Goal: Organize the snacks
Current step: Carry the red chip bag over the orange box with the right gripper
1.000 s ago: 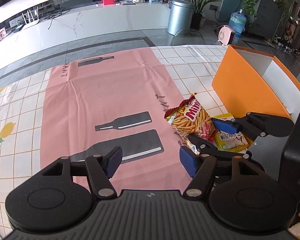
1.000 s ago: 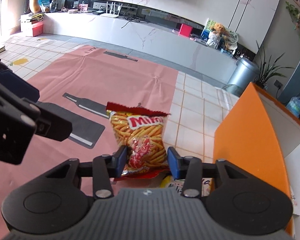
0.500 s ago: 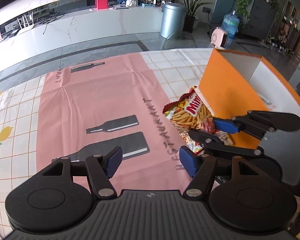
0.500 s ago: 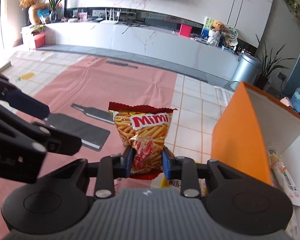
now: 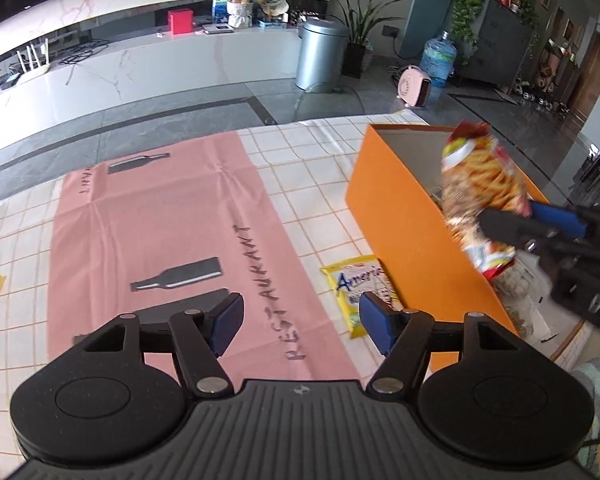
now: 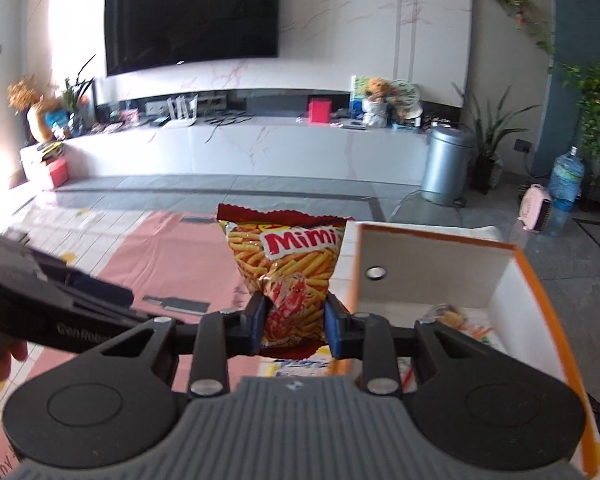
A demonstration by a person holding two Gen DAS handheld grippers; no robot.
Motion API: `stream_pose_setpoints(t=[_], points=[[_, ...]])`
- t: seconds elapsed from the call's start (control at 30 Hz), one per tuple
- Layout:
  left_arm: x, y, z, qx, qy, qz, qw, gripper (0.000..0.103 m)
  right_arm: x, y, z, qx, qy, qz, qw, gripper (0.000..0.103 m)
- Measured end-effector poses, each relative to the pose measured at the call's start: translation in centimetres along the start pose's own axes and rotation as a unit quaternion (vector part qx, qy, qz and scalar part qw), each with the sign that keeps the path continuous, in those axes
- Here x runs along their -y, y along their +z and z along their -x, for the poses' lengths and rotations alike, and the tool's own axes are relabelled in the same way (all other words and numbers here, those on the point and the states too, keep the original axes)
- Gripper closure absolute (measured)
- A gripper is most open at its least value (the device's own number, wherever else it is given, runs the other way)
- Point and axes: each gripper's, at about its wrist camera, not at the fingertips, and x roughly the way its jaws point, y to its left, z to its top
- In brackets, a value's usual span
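Note:
My right gripper (image 6: 295, 322) is shut on the red and orange Mimi snack bag (image 6: 286, 268) and holds it in the air beside the orange box (image 6: 540, 304). In the left wrist view the bag (image 5: 480, 196) hangs over the box's (image 5: 396, 216) open top, held by the right gripper (image 5: 512, 220). My left gripper (image 5: 300, 322) is open and empty above the pink mat (image 5: 160, 240). A yellow snack bag (image 5: 356, 280) lies flat on the cloth against the box's near wall. Other packets (image 6: 456, 318) lie inside the box.
The table has a checked cloth (image 5: 312, 184) with the pink mat on it. The orange box stands at the right side of the table. Beyond the table's far edge are grey floor, a white counter and a metal bin (image 5: 320, 54).
My right gripper has lifted the Mimi bag off the table and carried it up and right, over the orange box. The yellow bag that lay under it now shows. The left gripper stayed open.

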Motion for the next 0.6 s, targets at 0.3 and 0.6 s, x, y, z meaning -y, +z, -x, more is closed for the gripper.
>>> stream_pose_setpoints(t=[0.3, 0.6], points=[[2.6, 0.4, -3.6, -0.028, -0.019, -0.01, 0.9994, 0.022, 8.1, -1.8, 0.9, -0.052, -0.061, -0.099, 0.992, 0.075], [2.8, 0.1, -9.3, -0.062, -0.056, 0.072, 0.9939, 0.02, 10.4, -3.6, -0.1, -0.072, -0.089, -0.113, 0.987, 0.075]])
